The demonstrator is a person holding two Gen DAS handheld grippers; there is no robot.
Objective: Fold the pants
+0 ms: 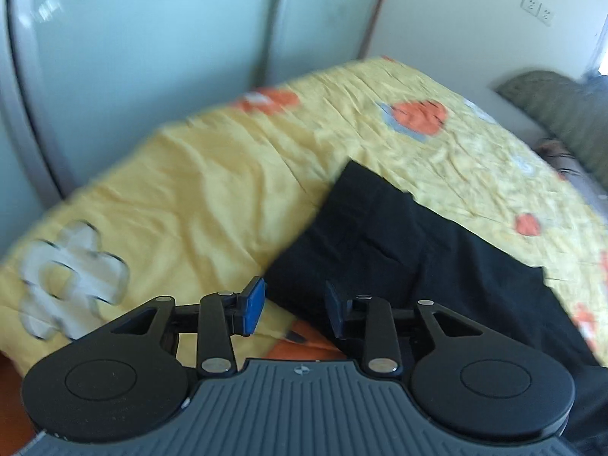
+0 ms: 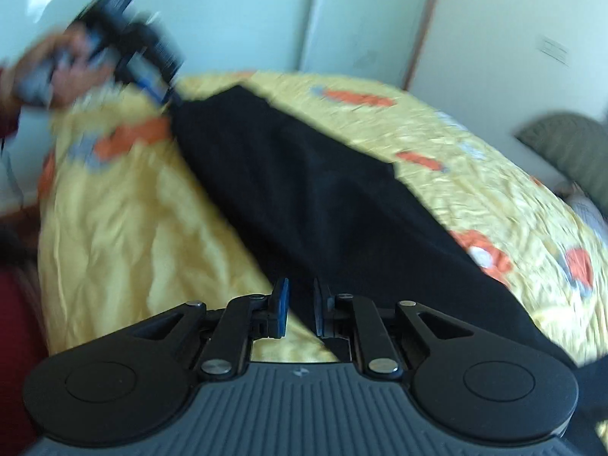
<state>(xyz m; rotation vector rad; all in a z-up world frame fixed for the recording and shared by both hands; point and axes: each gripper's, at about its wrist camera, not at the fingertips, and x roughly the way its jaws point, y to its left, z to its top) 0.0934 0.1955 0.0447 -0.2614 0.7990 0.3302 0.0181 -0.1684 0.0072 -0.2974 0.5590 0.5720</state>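
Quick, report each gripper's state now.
Left gripper: open, holding nothing, at the black pants edge.
Right gripper: slightly open, holding nothing.

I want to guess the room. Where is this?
Most likely a bedroom: black pants lie on a bed with a yellow flowered bedspread, a wardrobe stands behind, and a pillow lies at the far end.

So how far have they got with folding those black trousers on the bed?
Partway, it seems. The black pants lie as one long narrow strip on the yellow bedspread, so the lengthwise fold looks done. Right now nothing is held: the left tool stands open beside the cloth's edge, and the right tool is slightly open, gripping nothing. Folding the strip across into a shorter bundle appears to remain.
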